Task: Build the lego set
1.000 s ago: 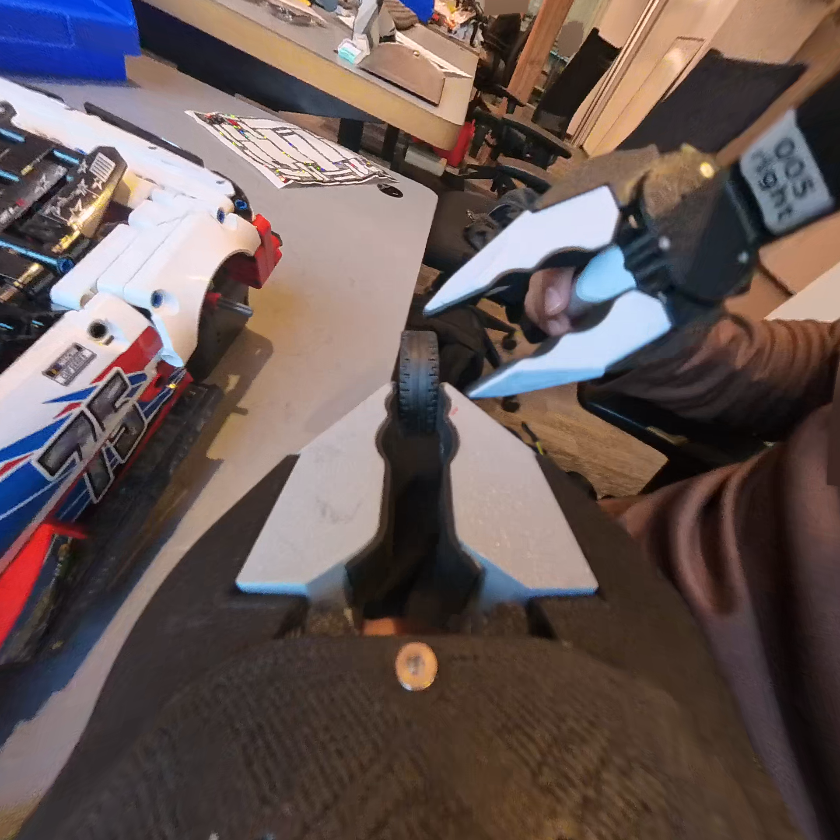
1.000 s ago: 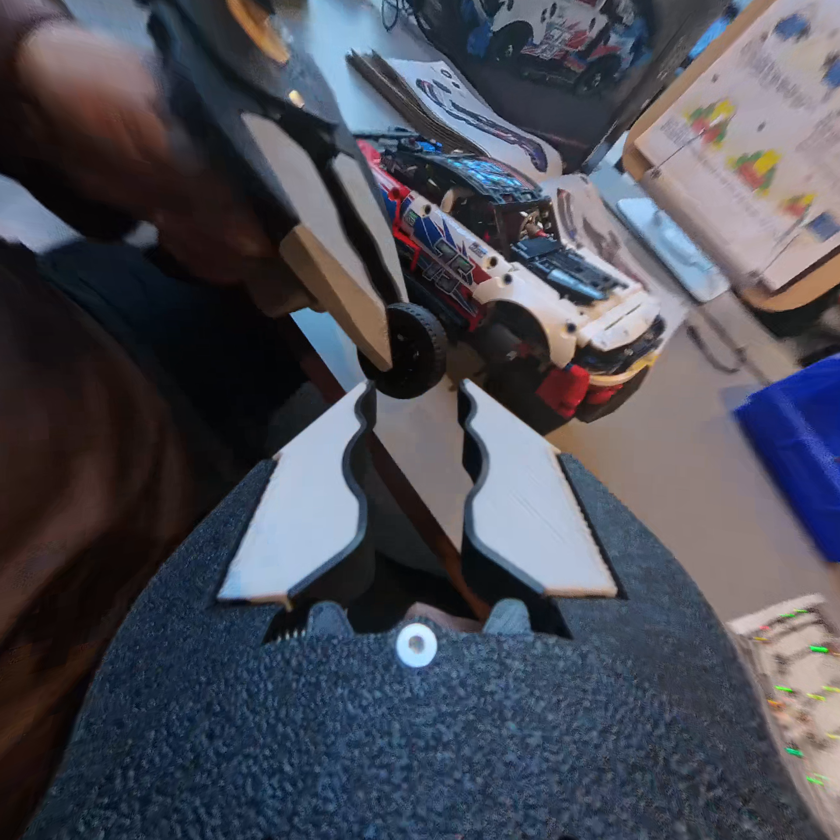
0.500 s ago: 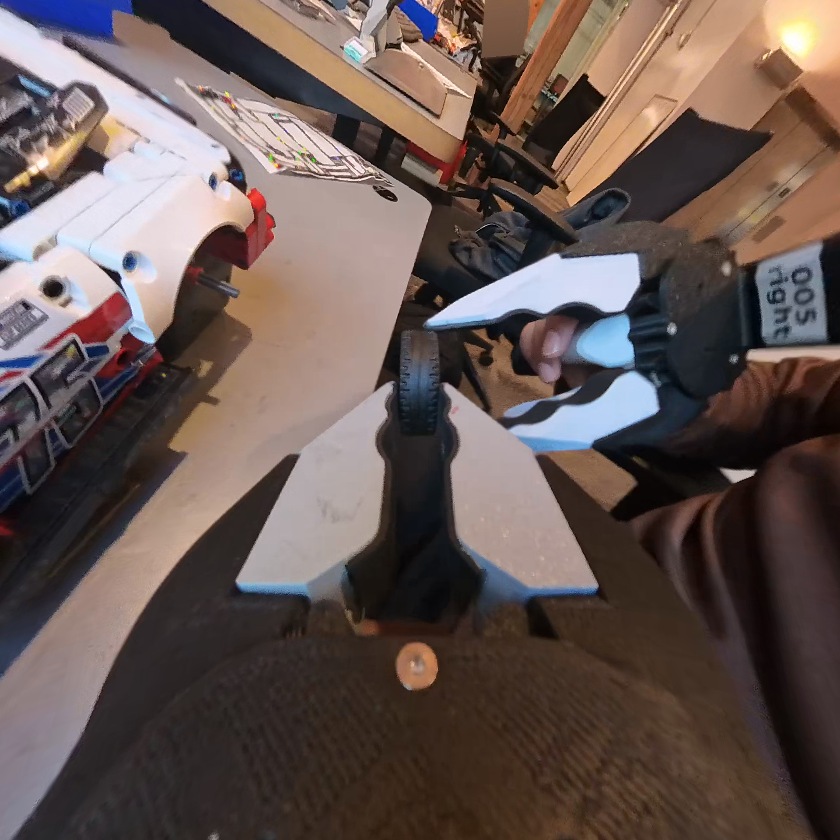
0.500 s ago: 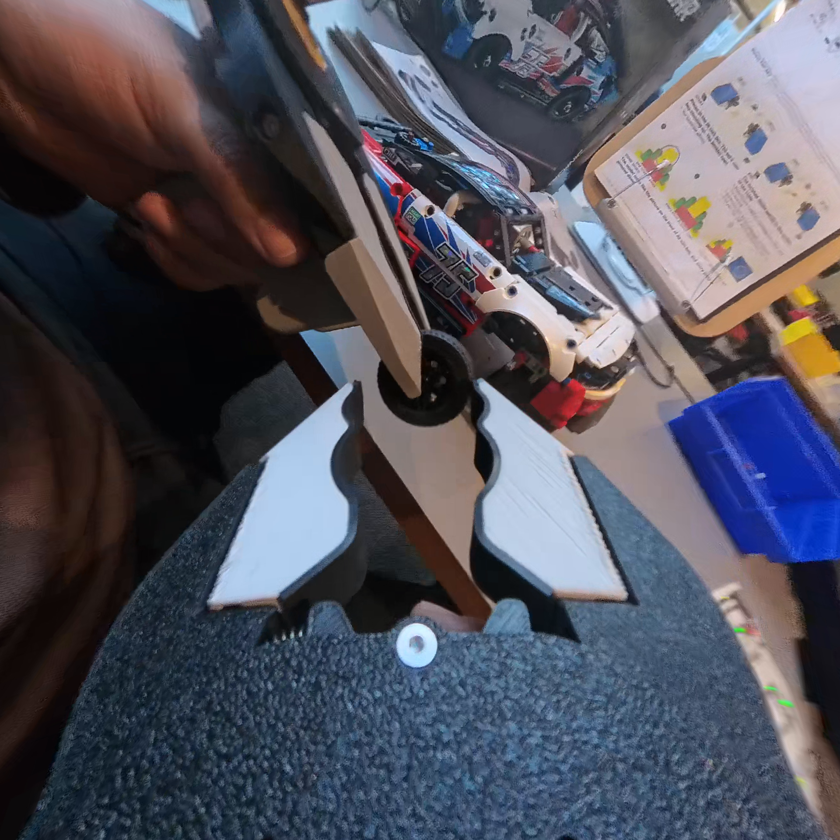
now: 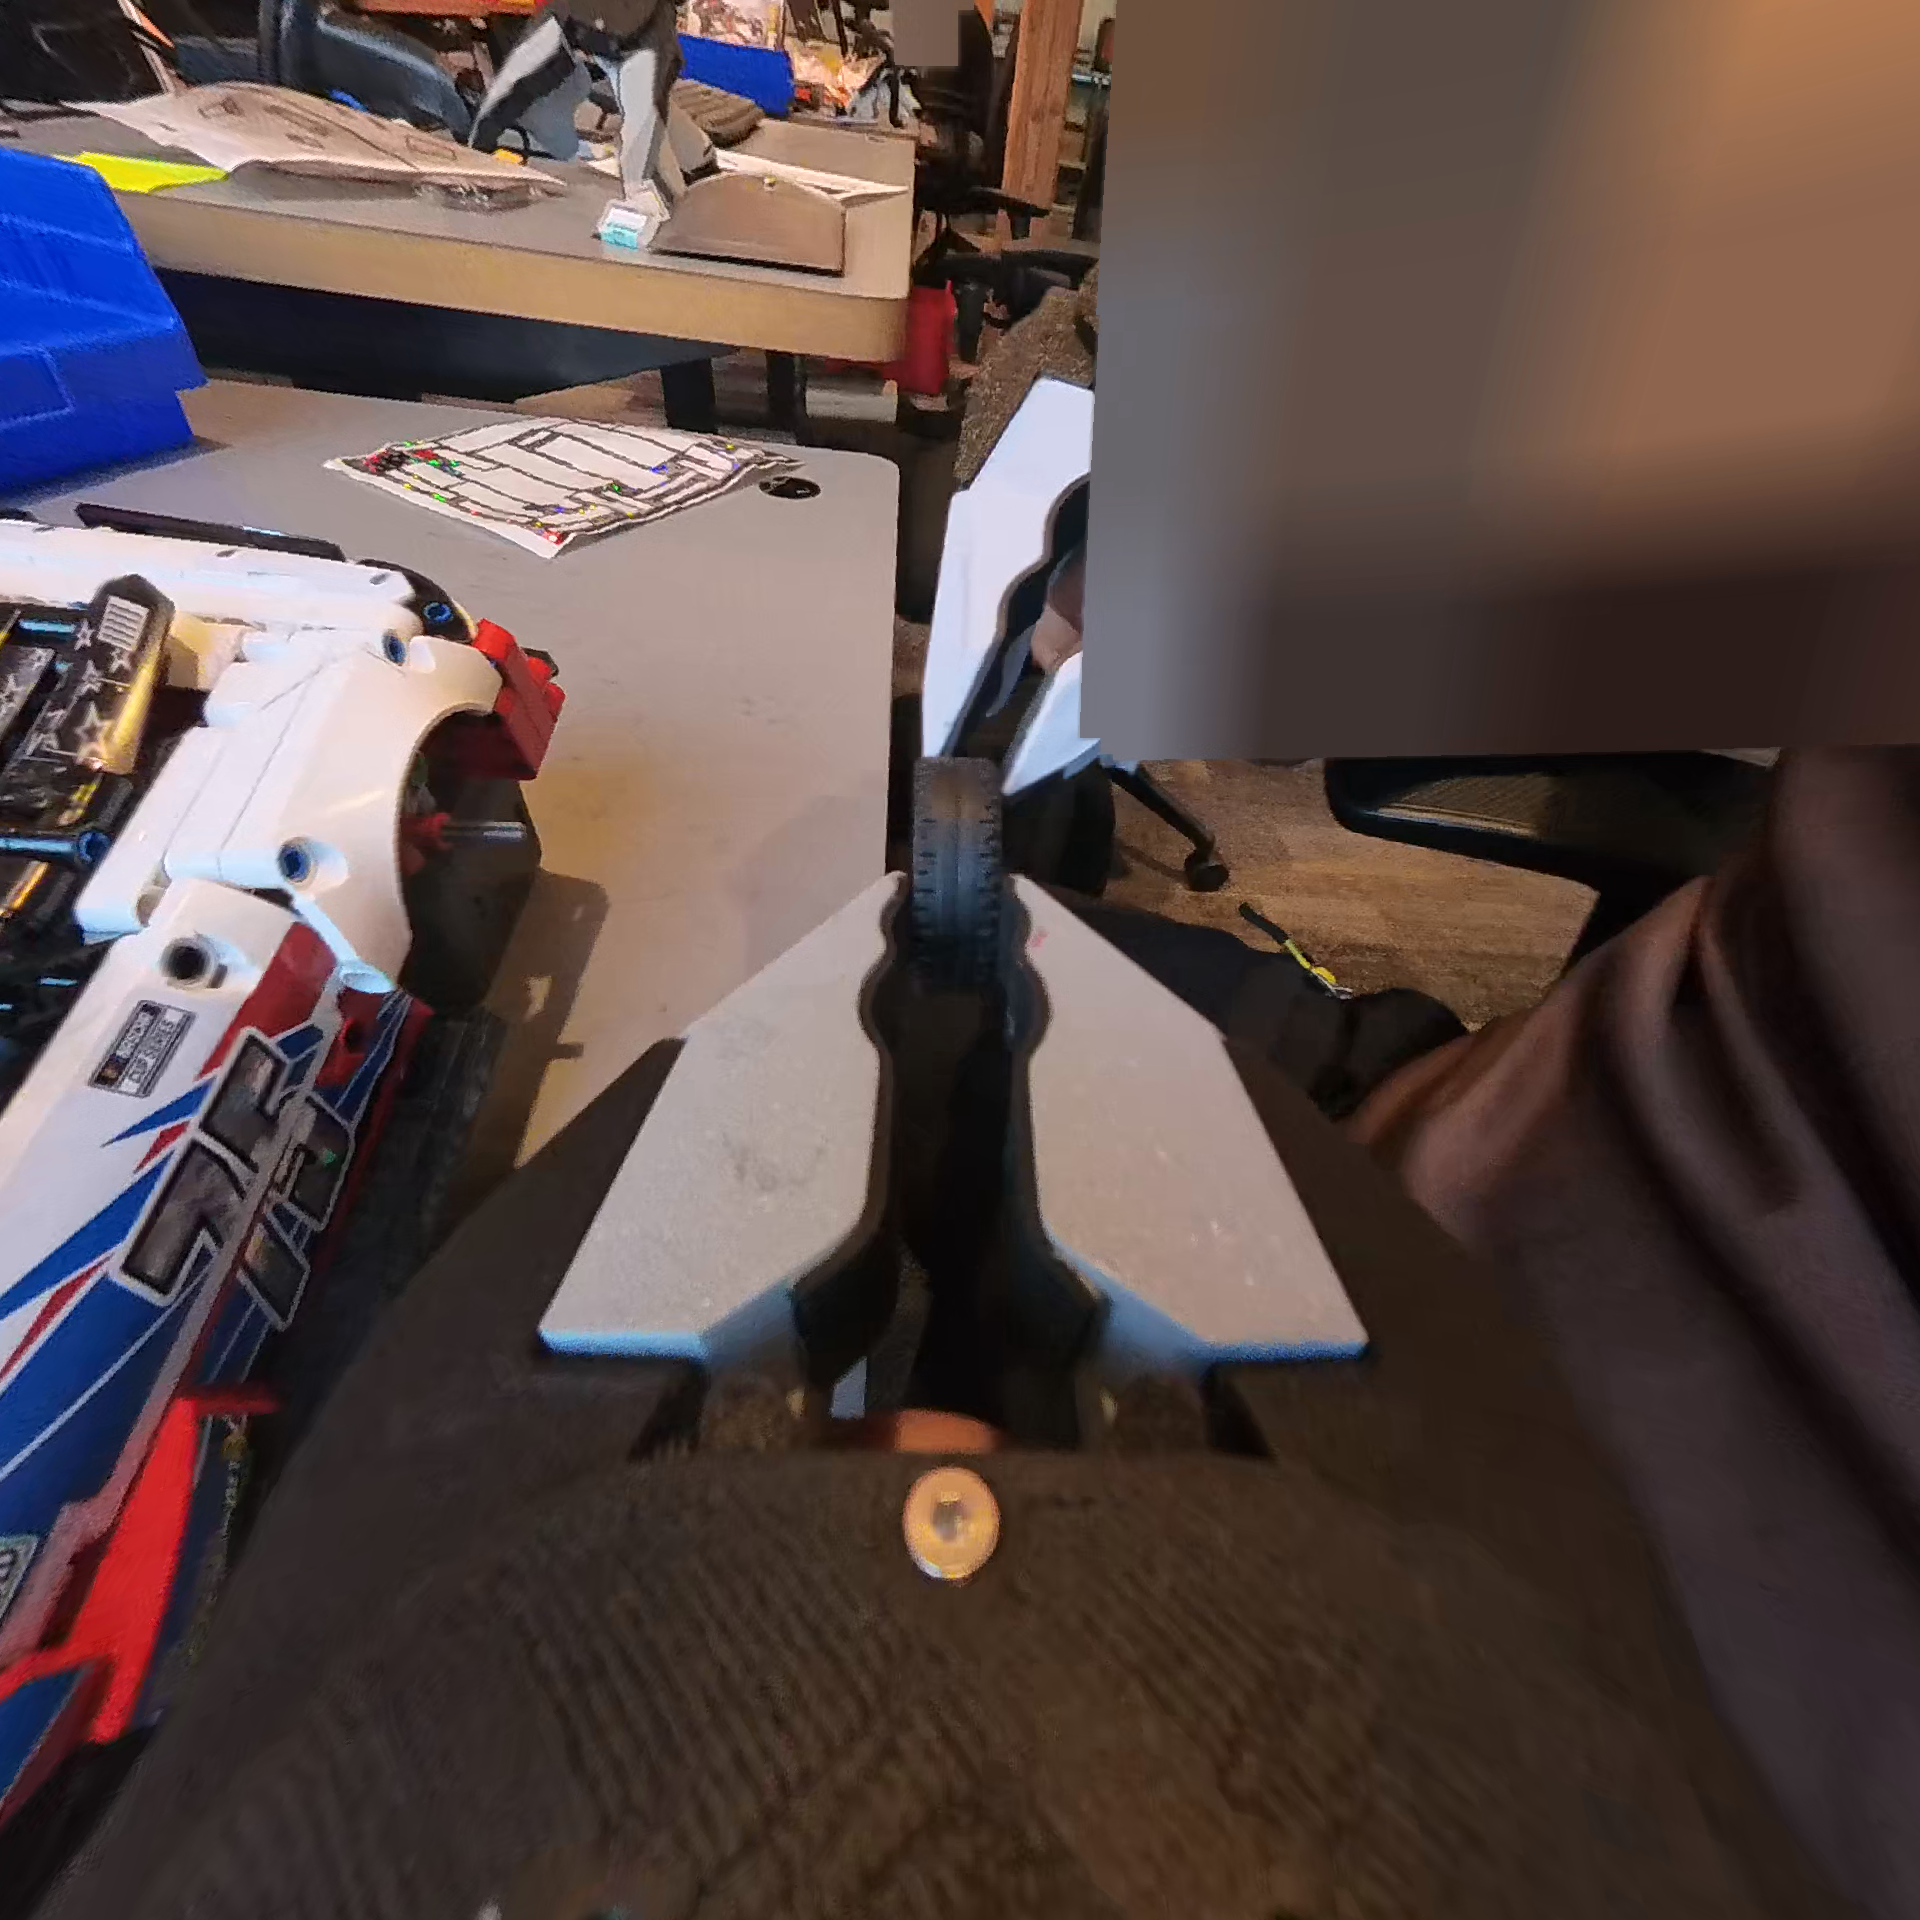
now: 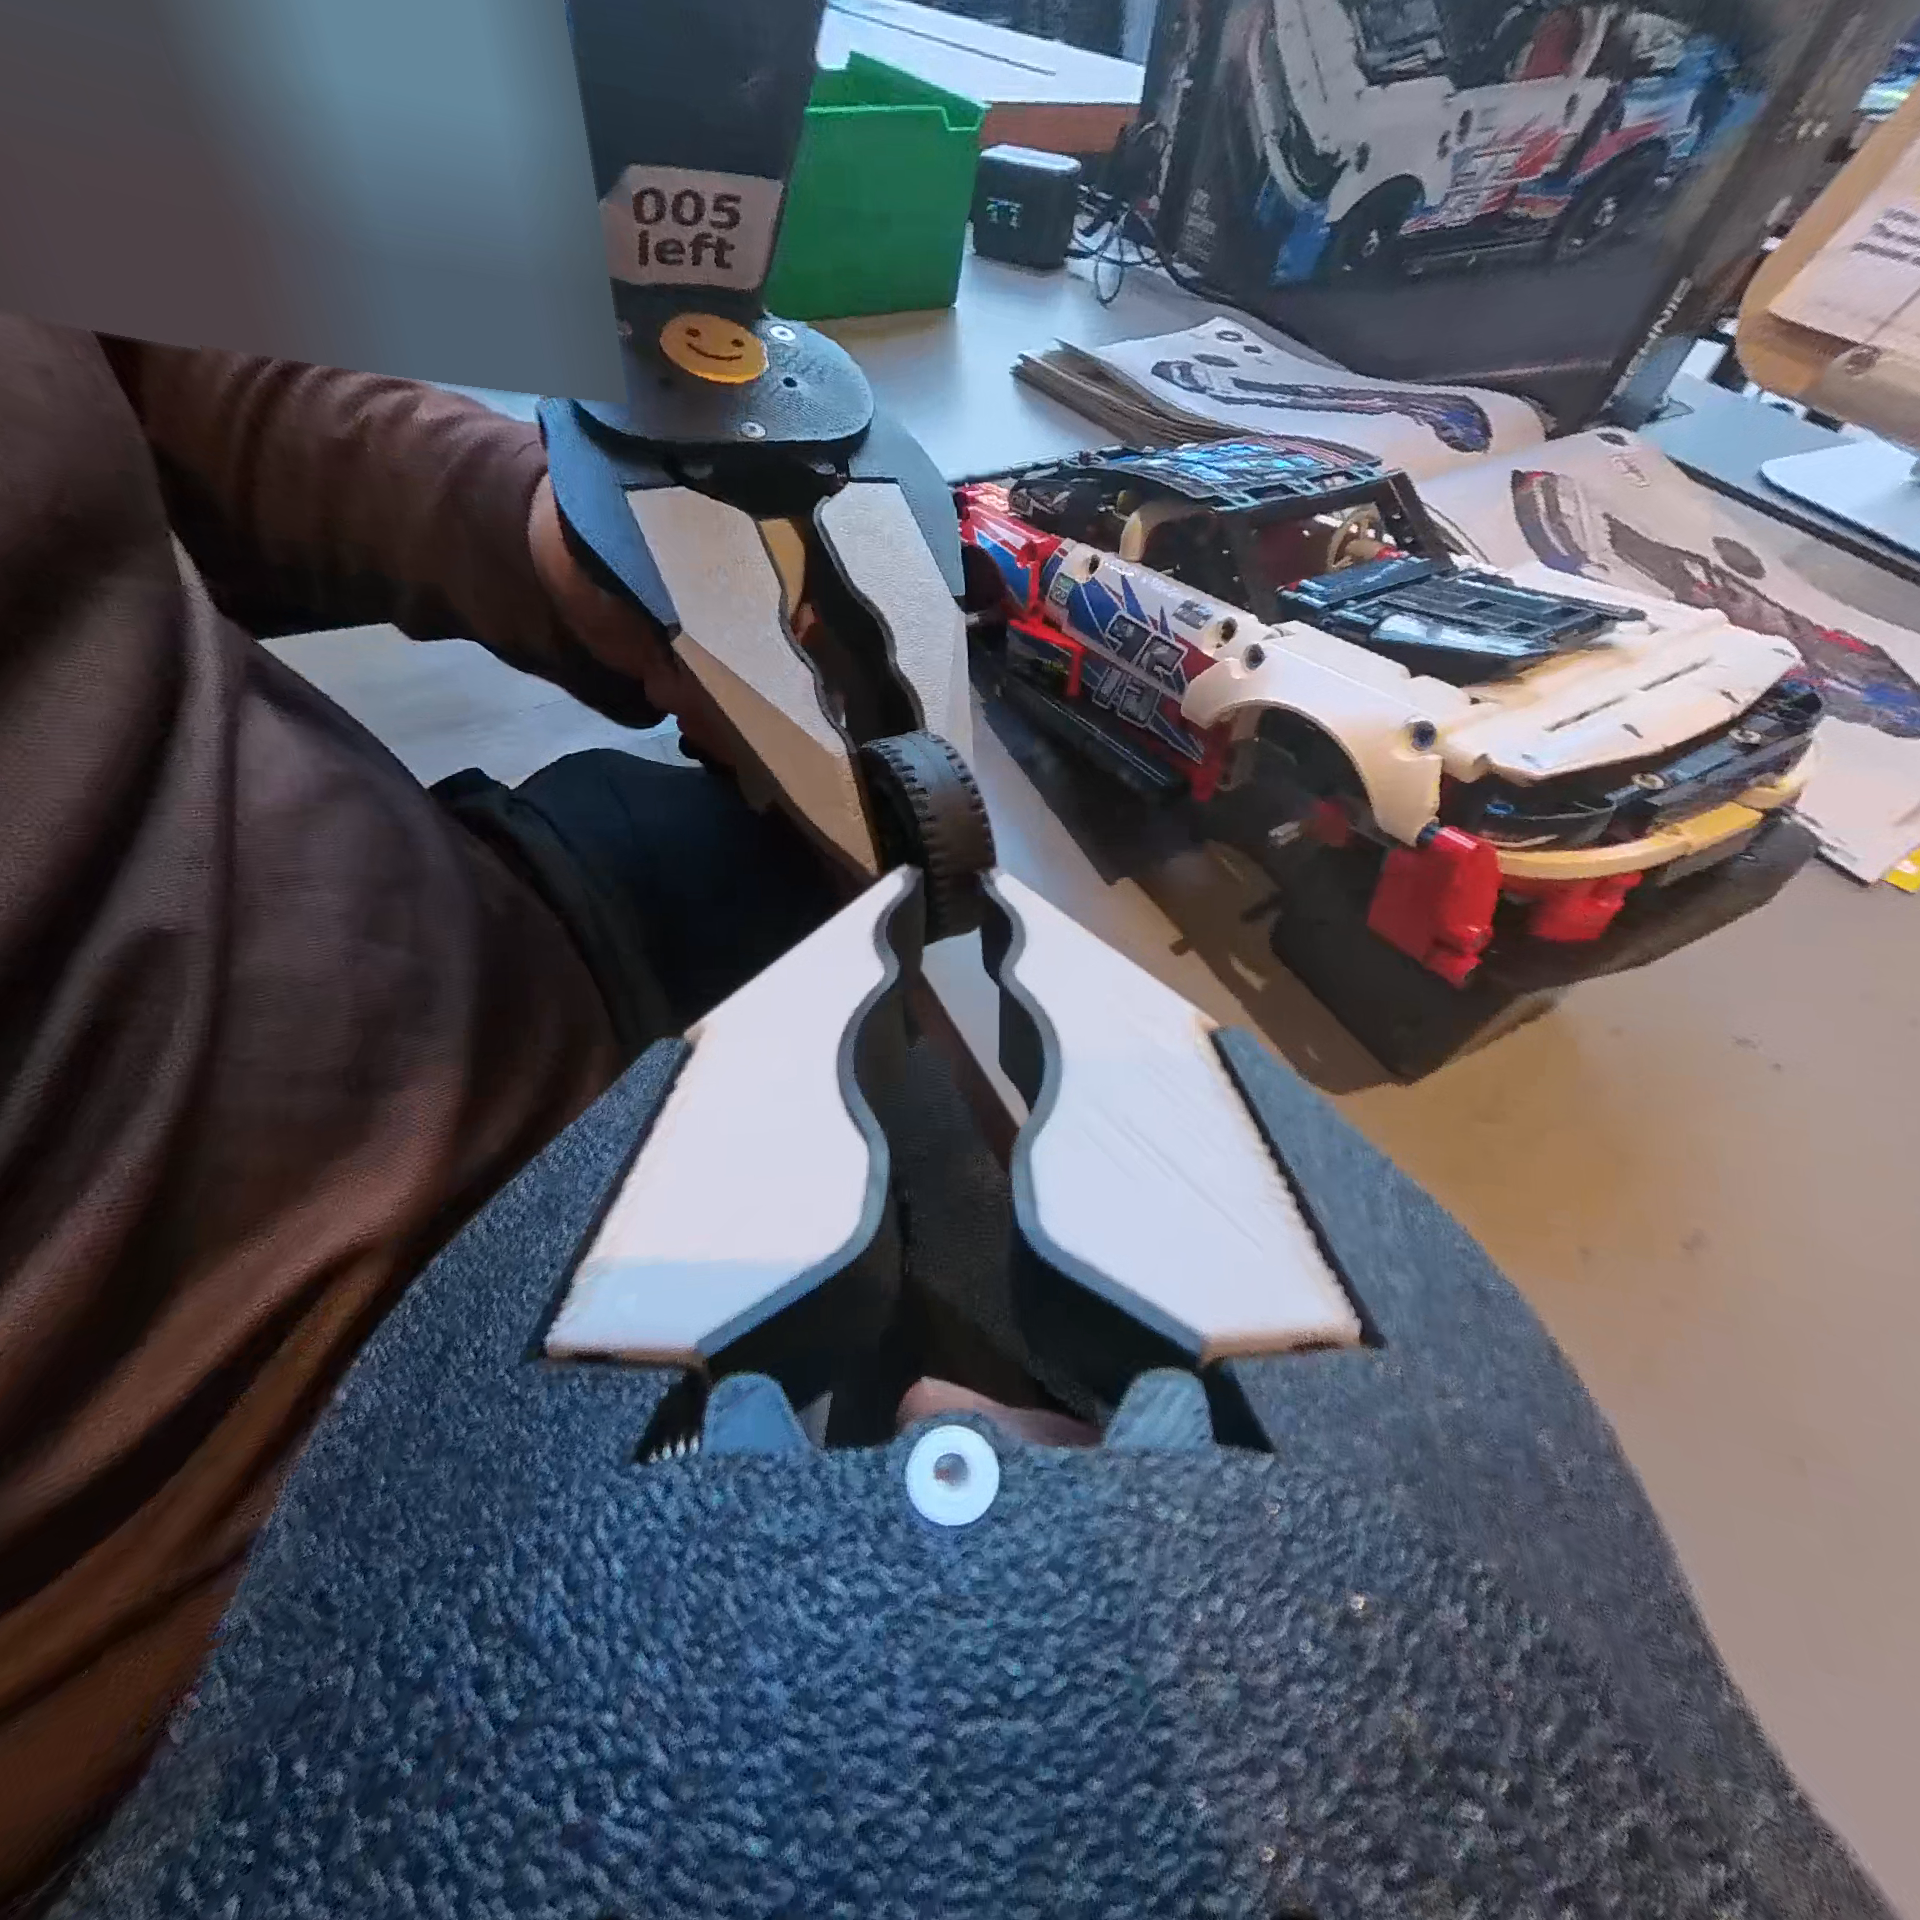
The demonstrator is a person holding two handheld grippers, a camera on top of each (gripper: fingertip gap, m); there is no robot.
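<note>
the left gripper [image 5: 954,894] fingers pinch the small black wheel [image 5: 956,862] in the air beside the tabletop [image 5: 717,665], and the right gripper [image 6: 951,883] fingers, a little open around it, should close slowly and straight before taking it toward the lego car [image 6: 1382,707].

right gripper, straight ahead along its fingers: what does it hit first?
The small black wheel, pinched in the left gripper. It sits right at the tips of the right gripper, probably already between its open fingers; depth is unclear.
</note>
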